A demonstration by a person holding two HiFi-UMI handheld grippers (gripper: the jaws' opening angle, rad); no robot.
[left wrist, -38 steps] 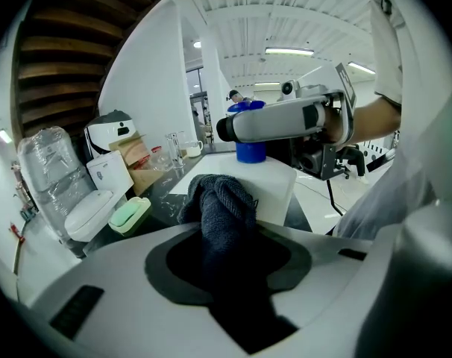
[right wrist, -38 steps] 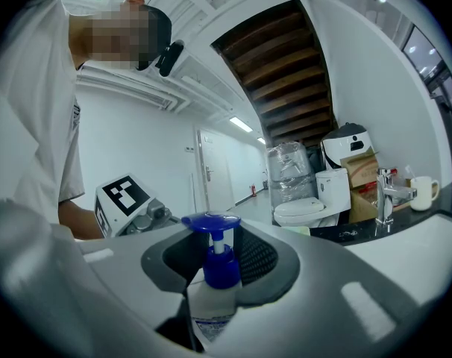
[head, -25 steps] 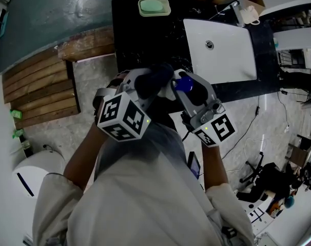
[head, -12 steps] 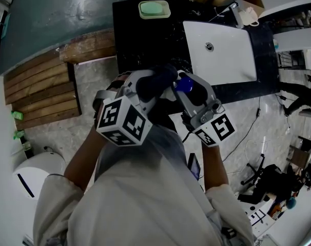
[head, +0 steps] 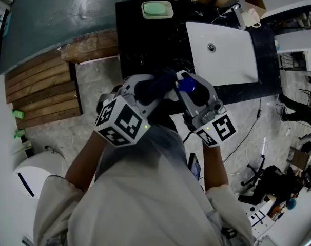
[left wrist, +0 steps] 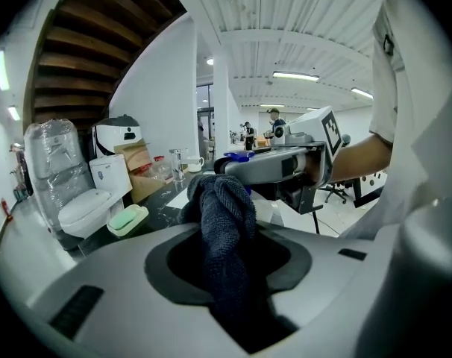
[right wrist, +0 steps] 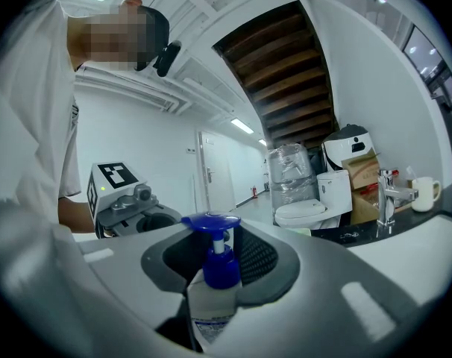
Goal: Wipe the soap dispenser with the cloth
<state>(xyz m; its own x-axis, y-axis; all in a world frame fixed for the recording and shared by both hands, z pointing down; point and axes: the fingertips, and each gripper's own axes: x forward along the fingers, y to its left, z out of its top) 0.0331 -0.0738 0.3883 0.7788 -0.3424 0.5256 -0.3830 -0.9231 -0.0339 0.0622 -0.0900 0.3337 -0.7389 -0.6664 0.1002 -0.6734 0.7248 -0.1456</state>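
- left gripper [left wrist: 227,278] clamped on the dark cloth [left wrist: 224,203]; a wad stands proud of the jaws
- right gripper [right wrist: 209,308] closed round the soap dispenser [right wrist: 220,267]; bottle upright in mid-air before the person, blue pump on top
- cloth just beside the pump; contact not clear
- judgement: hold the bottle steady; stroke the wad lightly along neck and exposed body; don't depress the pump or twist the bottle in its grip

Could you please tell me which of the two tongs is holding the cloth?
The left tongs: a dark blue knitted cloth is clamped between its jaws, whereas the right tongs grip a clear plastic soap dispenser with a blue pump.
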